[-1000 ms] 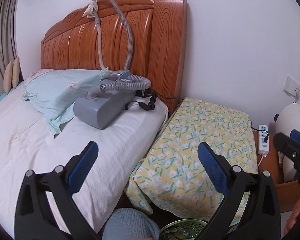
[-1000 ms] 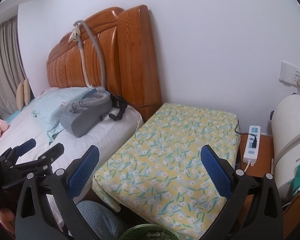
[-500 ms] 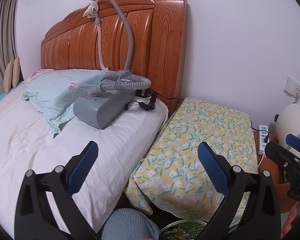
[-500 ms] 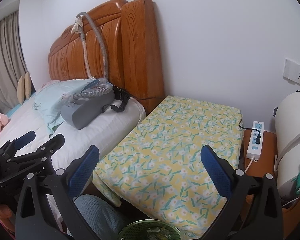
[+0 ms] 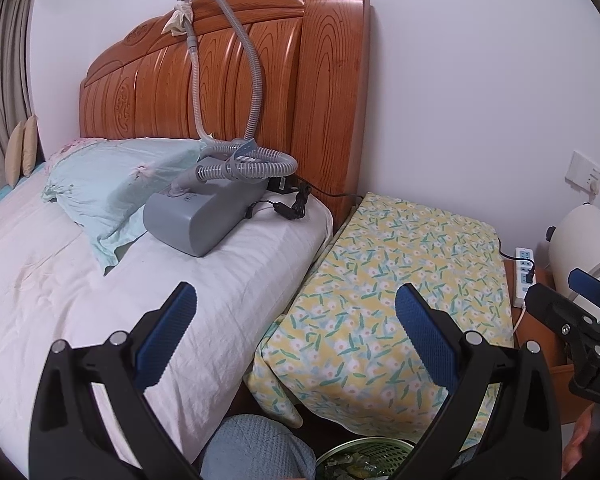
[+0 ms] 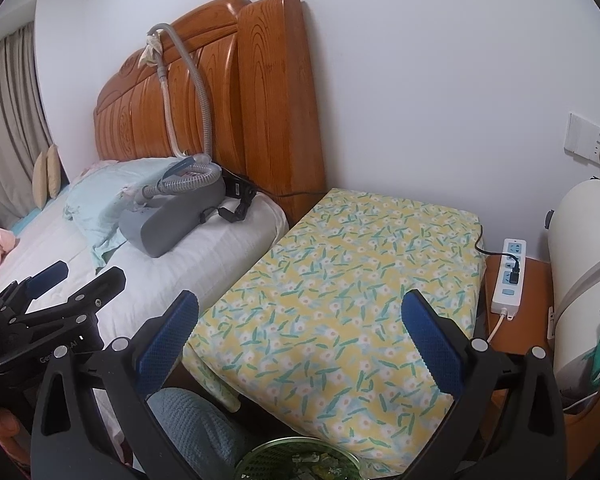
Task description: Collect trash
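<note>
- Left wrist view: the left gripper [image 5: 295, 322], black-framed with blue ribbed pads, is held in the air with its jaws spread wide and nothing between them.
- Beyond its fingers a bed with a white quilted cover [image 5: 227, 292] is seen, and just beside it a low stand draped in a yellow floral cloth [image 5: 400, 280].
- A grey box-shaped machine [image 5: 203, 216] is seen resting on the bed near the carved orange wooden headboard [image 5: 227, 80]; its grey ribbed hose [image 5: 255, 80] is looped up over the headboard top.
- A pale green pillow [image 5: 111, 184] is lying against the machine's left side.
- The task's thing: a green mesh trash basket [image 5: 364, 456] is seen at the bottom edge, below the floral cloth, with scraps inside that are too blurred to identify.
- A blue-grey knitted knee of the person [image 5: 255, 448] is seen just left of the basket.
- The right gripper [image 5: 572, 300] is caught at the right edge of this view.
- Right wrist view: the right gripper [image 6: 300, 330] is likewise held with jaws spread wide, empty, above the floral cloth.
- The basket rim [image 6: 300, 456] is seen at the bottom centre, below the gripper.
- A white power strip with a black plug [image 6: 508, 276] is lying on an orange wooden surface [image 6: 528, 320] right of the stand.
- A large white cylindrical appliance [image 6: 584, 272] is standing at the far right.
- The left gripper [image 6: 75, 274] is seen at the left edge, over the bed.
</note>
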